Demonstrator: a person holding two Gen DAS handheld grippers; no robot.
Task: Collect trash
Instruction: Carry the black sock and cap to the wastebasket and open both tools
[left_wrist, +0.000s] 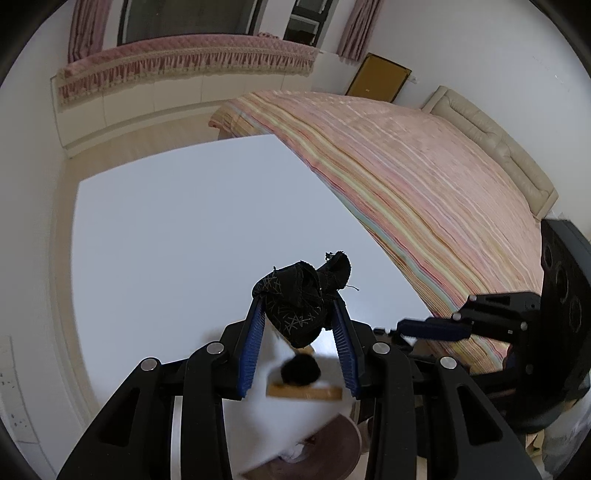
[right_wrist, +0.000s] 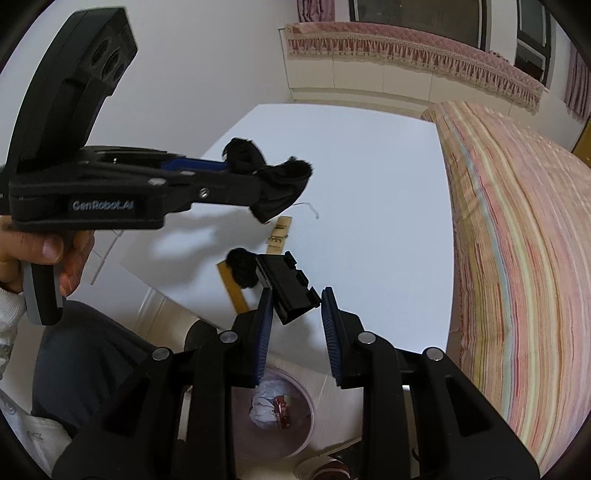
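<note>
My left gripper (left_wrist: 300, 301) is shut on a black patterned cloth scrap (left_wrist: 295, 299) and holds it above the white table (left_wrist: 184, 221); it also shows in the right wrist view (right_wrist: 266, 184), cloth (right_wrist: 280, 184) hanging from its tips. My right gripper (right_wrist: 297, 299) has its jaws part open around a black plastic clip (right_wrist: 290, 290), which looks loose between them. On the table lie a black fluffy ball (right_wrist: 242, 267) and wooden pieces (right_wrist: 280, 234). A pinkish trash bin (right_wrist: 275, 410) with paper and a red wrapper stands on the floor below the table edge.
A bed with a striped pink cover (left_wrist: 424, 177) runs along the table's right side. A white cabinet with a pink fringed cover (left_wrist: 177, 62) stands under the window. The person's legs (right_wrist: 85, 354) are at the left near the bin.
</note>
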